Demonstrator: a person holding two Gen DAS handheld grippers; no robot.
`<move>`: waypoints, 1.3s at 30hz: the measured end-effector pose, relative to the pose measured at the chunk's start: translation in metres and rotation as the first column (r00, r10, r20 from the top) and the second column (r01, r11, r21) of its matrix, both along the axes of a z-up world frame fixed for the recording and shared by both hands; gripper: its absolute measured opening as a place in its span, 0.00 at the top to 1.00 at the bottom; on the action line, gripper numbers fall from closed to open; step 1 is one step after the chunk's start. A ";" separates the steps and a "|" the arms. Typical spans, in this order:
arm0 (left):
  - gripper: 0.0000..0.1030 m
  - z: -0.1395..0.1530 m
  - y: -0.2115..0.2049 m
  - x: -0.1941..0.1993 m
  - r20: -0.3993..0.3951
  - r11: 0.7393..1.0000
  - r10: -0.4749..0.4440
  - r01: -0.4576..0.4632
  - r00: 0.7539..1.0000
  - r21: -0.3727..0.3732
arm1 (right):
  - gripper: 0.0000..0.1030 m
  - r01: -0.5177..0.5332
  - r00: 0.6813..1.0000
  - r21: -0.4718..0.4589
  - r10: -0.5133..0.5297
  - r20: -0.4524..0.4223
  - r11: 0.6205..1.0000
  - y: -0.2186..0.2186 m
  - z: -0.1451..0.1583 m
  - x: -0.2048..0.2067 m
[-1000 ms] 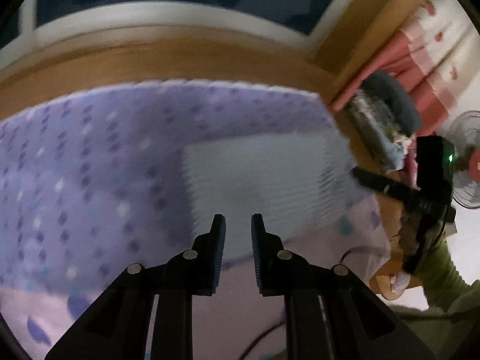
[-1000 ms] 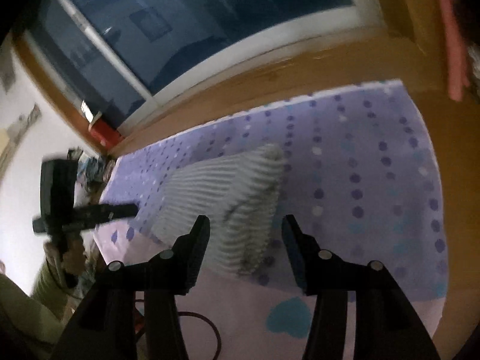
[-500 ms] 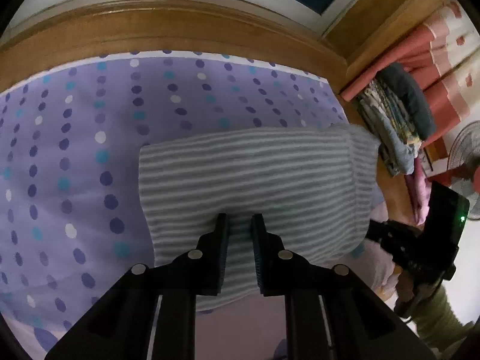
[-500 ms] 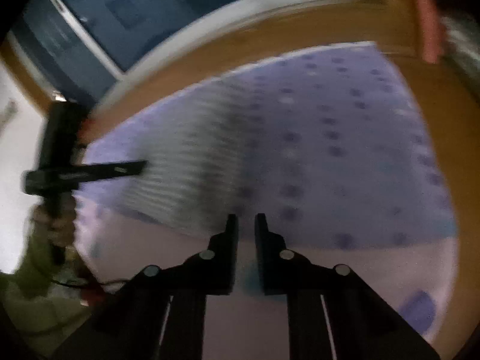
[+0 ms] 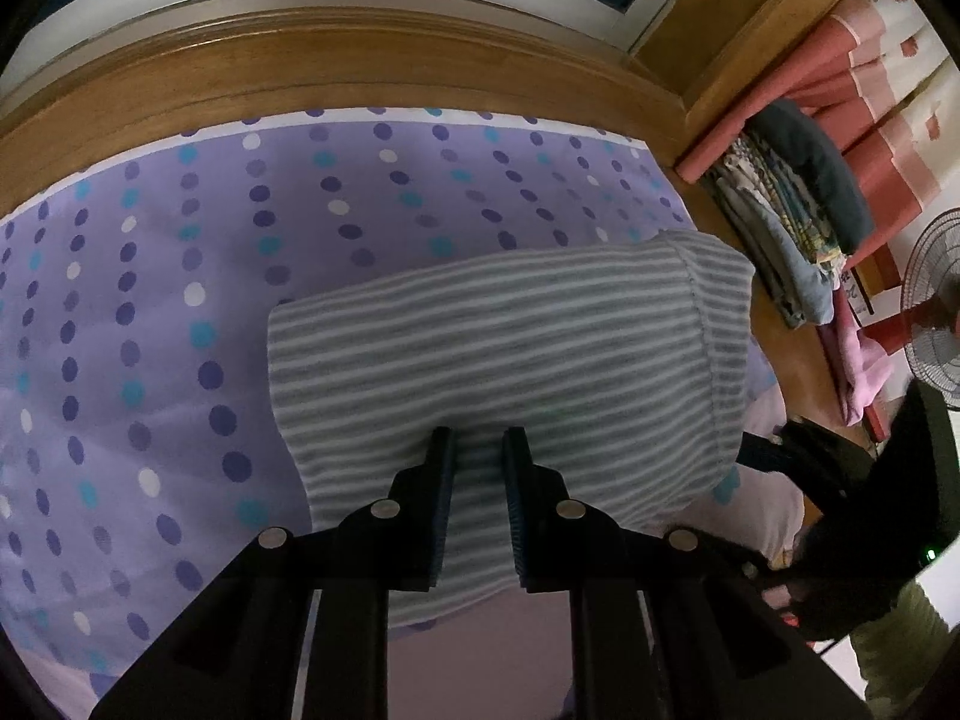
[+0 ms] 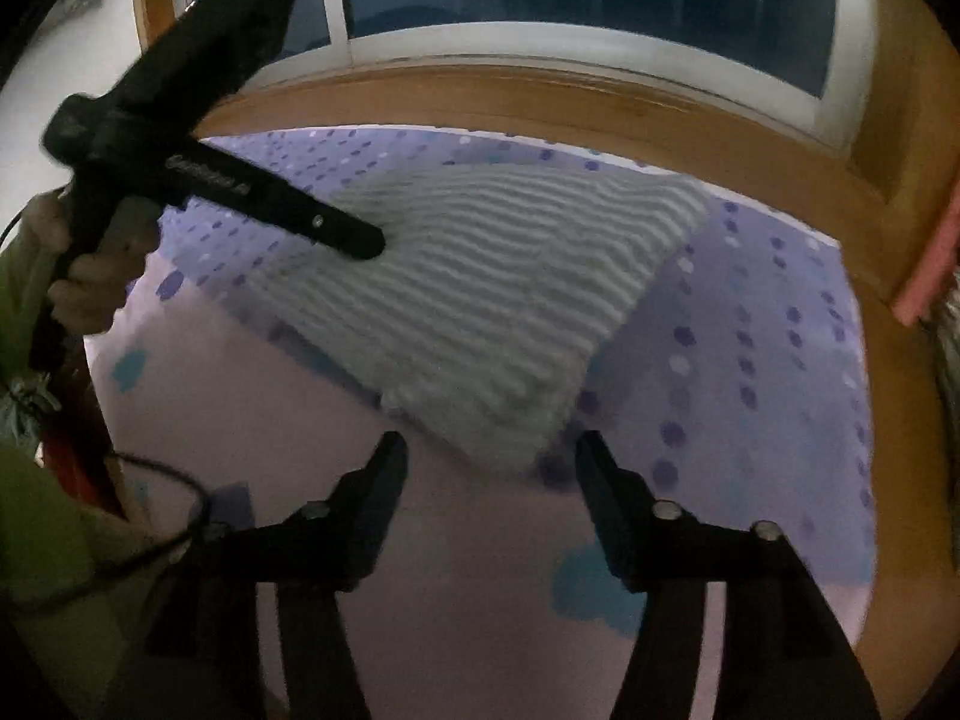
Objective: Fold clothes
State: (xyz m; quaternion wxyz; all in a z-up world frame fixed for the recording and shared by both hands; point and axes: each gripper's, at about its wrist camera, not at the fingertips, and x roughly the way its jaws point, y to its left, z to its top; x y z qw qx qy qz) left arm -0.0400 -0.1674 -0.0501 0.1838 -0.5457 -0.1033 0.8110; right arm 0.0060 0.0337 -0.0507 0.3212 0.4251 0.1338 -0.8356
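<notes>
Left hand-held gripper (image 5: pixel 476 450) narrow — right hand-held gripper (image 6: pixel 491 456) opening, empty.

The folded garment (image 5: pixel 504 360) lies on the bed (image 5: pixel 150 330), near its right side. A wooden ledge (image 5: pixel 336 60) runs behind the bed, and a clothes pile (image 5: pixel 774 246) lies far right.

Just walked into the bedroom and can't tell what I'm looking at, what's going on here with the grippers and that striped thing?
A person is folding clothes on a bed with a handheld gripper in each hand. The left gripper rests on a folded grey-striped garment lying on the purple dotted bedspread, jaws nearly closed with striped cloth showing between them. The right gripper hovers at the garment's near corner; its jaws are opening, with nothing between them.
</notes>
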 end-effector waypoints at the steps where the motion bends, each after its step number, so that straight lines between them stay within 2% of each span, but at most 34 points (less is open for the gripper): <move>1: 0.84 0.000 0.000 0.000 0.001 1.000 0.001 -0.001 1.000 0.000 | 0.67 -0.015 1.000 0.010 0.015 0.014 1.000 -0.004 -0.002 -0.006; 5: 0.84 0.000 0.002 -0.001 0.000 1.000 0.000 0.000 1.000 -0.021 | 0.81 -0.087 0.996 0.064 0.087 -0.003 0.994 -0.005 0.015 -0.009; 7: 0.83 -0.001 0.002 -0.002 -0.002 1.000 0.003 -0.003 1.000 -0.027 | 0.83 -0.137 0.989 0.105 0.142 -0.039 0.985 -0.006 0.029 0.000; 10: 0.82 -0.002 0.002 -0.002 -0.002 1.000 0.003 -0.003 1.000 -0.022 | 0.85 -0.190 0.977 0.205 0.206 -0.060 0.960 -0.013 0.027 0.009; 13: 0.82 -0.002 0.004 0.000 -0.007 1.000 -0.004 0.004 1.000 -0.024 | 0.87 -0.195 0.978 0.246 0.207 -0.027 0.950 -0.009 0.010 0.010; 15: 0.82 -0.001 0.004 0.000 -0.013 1.000 -0.006 0.005 1.000 -0.031 | 0.92 -0.173 0.981 0.269 0.189 -0.032 0.947 -0.002 0.003 0.012; 16: 0.82 0.000 0.003 0.000 -0.010 1.000 -0.003 0.002 1.000 -0.029 | 0.98 -0.158 0.983 0.290 0.177 -0.041 0.944 0.001 0.000 0.013; 18: 0.82 0.000 0.002 0.000 -0.003 1.000 0.003 -0.004 1.000 -0.026 | 0.98 -0.116 0.989 0.324 0.140 -0.050 0.939 0.011 -0.003 0.011; 19: 0.82 0.001 0.002 0.000 0.003 1.000 0.005 -0.005 1.000 -0.022 | 0.98 -0.096 0.992 0.313 0.115 -0.043 0.945 0.018 -0.001 0.010; 21: 0.82 0.006 0.002 0.002 0.008 1.000 0.007 -0.007 1.000 -0.021 | 0.98 -0.034 0.999 0.228 0.042 -0.033 0.973 0.032 0.015 0.006; 24: 0.82 0.019 0.005 0.010 -0.029 1.000 -0.012 0.012 1.000 -0.017 | 0.98 0.044 0.996 0.049 -0.040 -0.074 0.998 0.039 0.050 0.003; 26: 0.81 0.026 0.011 0.013 -0.070 0.999 -0.035 0.034 0.997 -0.021 | 0.98 0.063 0.994 -0.089 -0.070 -0.078 0.994 0.032 0.065 -0.006; 28: 0.79 0.023 0.016 0.009 -0.077 0.998 -0.041 0.037 0.996 -0.050 | 0.97 0.081 0.995 -0.199 -0.090 -0.034 0.977 0.020 0.062 -0.024; 31: 0.78 0.006 0.023 0.002 -0.053 0.992 -0.034 0.027 0.998 -0.127 | 0.97 0.134 0.991 -0.201 -0.128 0.040 0.970 0.002 0.033 -0.053; 33: 0.78 0.004 0.022 0.005 -0.085 0.993 -0.036 0.026 0.996 -0.117 | 0.97 0.195 0.979 -0.142 -0.183 0.093 0.970 -0.009 0.003 -0.073; 36: 0.78 0.003 0.022 0.006 -0.095 0.994 -0.023 0.012 0.995 -0.111 | 0.97 0.262 0.960 -0.225 -0.230 0.160 0.938 0.003 -0.003 -0.077; 39: 0.78 0.003 0.020 0.009 -0.099 0.995 -0.007 -0.003 0.995 -0.101 | 0.97 0.305 0.945 -0.248 -0.260 0.198 0.919 0.012 0.004 -0.073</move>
